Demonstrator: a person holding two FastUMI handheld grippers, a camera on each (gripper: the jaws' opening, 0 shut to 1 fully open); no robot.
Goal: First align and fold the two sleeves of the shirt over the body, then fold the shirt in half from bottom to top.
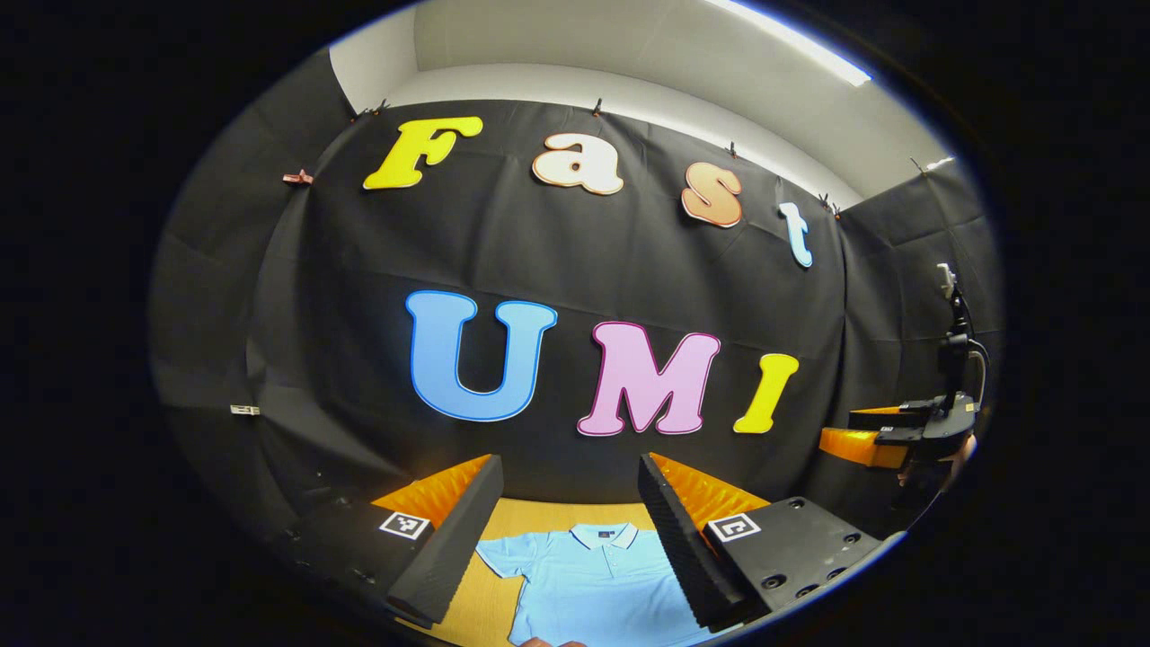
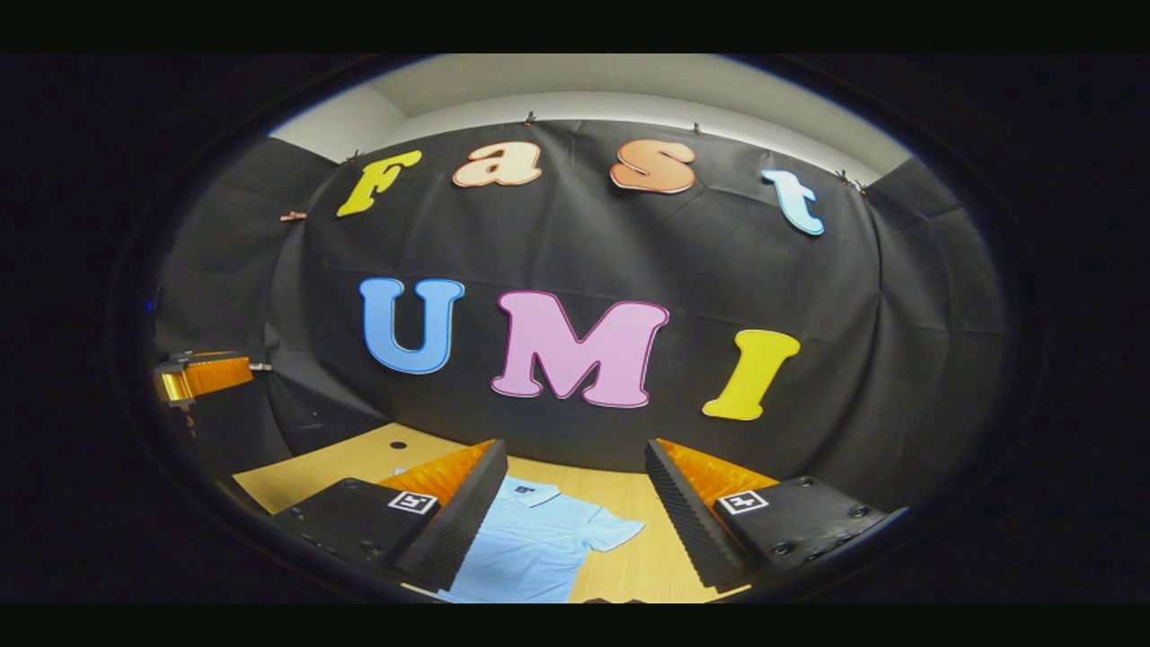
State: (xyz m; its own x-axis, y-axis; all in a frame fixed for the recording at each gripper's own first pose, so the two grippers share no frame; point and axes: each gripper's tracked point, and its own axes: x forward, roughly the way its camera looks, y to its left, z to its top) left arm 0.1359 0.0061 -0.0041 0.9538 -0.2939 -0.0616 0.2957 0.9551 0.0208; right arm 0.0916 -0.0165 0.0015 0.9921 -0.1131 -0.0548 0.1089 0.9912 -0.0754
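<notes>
A light blue polo shirt lies flat on the wooden table, collar toward the black wall, short sleeves spread out. In the left gripper view my left gripper hovers above the shirt, open, with nothing between its fingers. The same shirt appears in the right gripper view, one sleeve pointing right. My right gripper is also open and empty, held above the shirt's right side. Neither gripper touches the cloth.
The right gripper, held by a hand, shows at the far right of the left gripper view. The left gripper shows at the far left of the right gripper view. Bare table extends left of the shirt; the black wall stands behind.
</notes>
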